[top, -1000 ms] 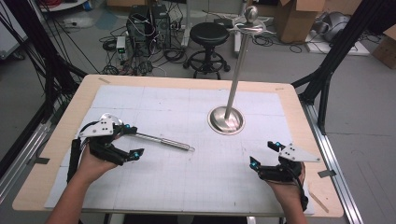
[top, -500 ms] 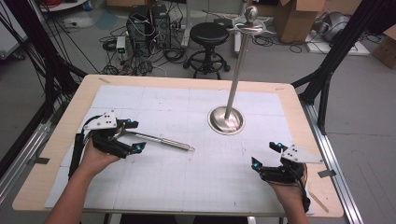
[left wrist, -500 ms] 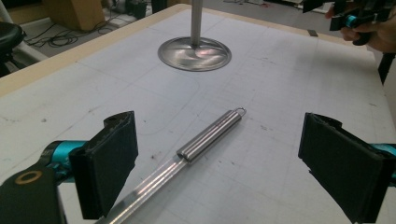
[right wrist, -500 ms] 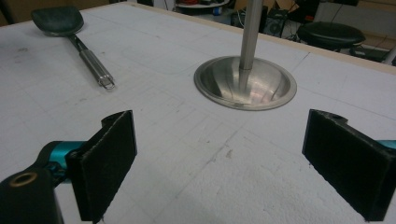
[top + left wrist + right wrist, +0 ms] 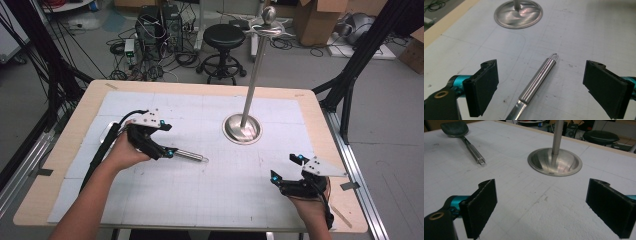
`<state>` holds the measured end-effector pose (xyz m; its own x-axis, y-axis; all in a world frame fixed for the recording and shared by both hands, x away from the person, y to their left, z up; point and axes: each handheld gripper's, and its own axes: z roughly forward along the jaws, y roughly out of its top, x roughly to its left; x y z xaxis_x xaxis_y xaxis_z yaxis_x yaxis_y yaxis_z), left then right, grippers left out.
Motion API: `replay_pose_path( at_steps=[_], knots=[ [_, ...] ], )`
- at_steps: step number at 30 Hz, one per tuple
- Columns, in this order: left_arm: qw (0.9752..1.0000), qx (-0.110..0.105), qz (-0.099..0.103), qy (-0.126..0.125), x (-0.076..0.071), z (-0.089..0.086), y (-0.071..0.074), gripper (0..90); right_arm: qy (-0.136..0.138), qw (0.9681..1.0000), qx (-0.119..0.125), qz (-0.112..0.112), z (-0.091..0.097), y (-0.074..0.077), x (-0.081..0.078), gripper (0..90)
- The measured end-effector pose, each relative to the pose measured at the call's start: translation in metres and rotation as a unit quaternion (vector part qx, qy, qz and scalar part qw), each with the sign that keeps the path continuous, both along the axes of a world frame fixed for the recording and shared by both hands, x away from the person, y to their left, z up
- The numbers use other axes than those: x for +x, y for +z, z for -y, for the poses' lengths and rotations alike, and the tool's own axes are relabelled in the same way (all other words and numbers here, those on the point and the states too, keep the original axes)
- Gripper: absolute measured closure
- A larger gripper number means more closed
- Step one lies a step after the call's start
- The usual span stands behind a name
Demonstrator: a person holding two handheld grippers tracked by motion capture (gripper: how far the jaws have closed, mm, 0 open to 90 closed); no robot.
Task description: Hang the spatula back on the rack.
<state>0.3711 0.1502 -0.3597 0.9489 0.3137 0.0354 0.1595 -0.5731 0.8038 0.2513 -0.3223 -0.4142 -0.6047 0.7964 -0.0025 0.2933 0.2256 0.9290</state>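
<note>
The left gripper (image 5: 541, 87) is hanging wide open, empty, over the spatula handle (image 5: 537, 80). It should probably lower and close squarely. The right gripper (image 5: 544, 207) is waiting open near the stand base (image 5: 554, 161).

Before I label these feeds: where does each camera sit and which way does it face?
High view: above the person's side, looking forward and down on the table; forearms, both grippers.
Left gripper view: on the left gripper, along its open jaws at the spatula's handle.
Right gripper view: on the right gripper, open jaws, facing the stand.
All share the stand's base.
</note>
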Motion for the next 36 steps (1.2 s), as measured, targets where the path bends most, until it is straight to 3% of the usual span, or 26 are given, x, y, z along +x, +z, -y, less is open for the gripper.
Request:
replay_pose_path(
  at_steps=[7, 11, 14, 16, 19, 23, 29, 32, 36],
  knots=[
    [0.9977, 0.059, -0.011, -0.033, 0.017, 0.022, -0.007, 13.6, 0.001, 1.0, 0.002, -0.004, 0.002, -0.002, 0.0, 8.5],
    [0.994, 0.096, -0.013, -0.051, 0.025, 0.033, -0.006, 13.6, 0.001, 1.0, -0.002, -0.004, 0.001, -0.002, 0.0, 8.5],
    [0.9887, 0.139, -0.013, -0.057, 0.028, 0.043, -0.008, 14.1, 0.003, 1.0, -0.004, -0.004, 0.001, -0.002, 0.0, 8.5],
    [0.9878, 0.143, -0.021, -0.057, 0.031, 0.047, -0.014, 14.5, 0.003, 1.0, -0.006, -0.003, 0.001, -0.002, 0.0, 8.5],
    [0.9815, 0.18, -0.034, -0.056, 0.035, 0.049, -0.024, 16.3, 0.003, 1.0, -0.006, -0.005, 0.0, -0.002, -0.001, 8.5],
    [0.9705, 0.23, -0.032, -0.063, 0.035, 0.058, -0.039, 21.7, 0.004, 1.0, -0.007, -0.006, 0.0, -0.002, -0.001, 8.6],
    [0.9578, 0.278, -0.046, -0.057, 0.04, 0.062, -0.054, 31.8, 0.008, 0.9999, -0.01, -0.007, 0.0, -0.003, -0.001, 8.6],
    [0.9588, 0.264, -0.076, -0.071, 0.043, 0.059, -0.055, 45.0, 0.008, 0.9999, -0.009, -0.008, 0.0, -0.003, -0.001, 8.6],
    [0.9582, 0.265, -0.078, -0.074, 0.041, 0.059, -0.054, 52.4, 0.008, 0.9999, -0.009, -0.009, 0.001, -0.004, -0.001, 8.6]
  ],
)
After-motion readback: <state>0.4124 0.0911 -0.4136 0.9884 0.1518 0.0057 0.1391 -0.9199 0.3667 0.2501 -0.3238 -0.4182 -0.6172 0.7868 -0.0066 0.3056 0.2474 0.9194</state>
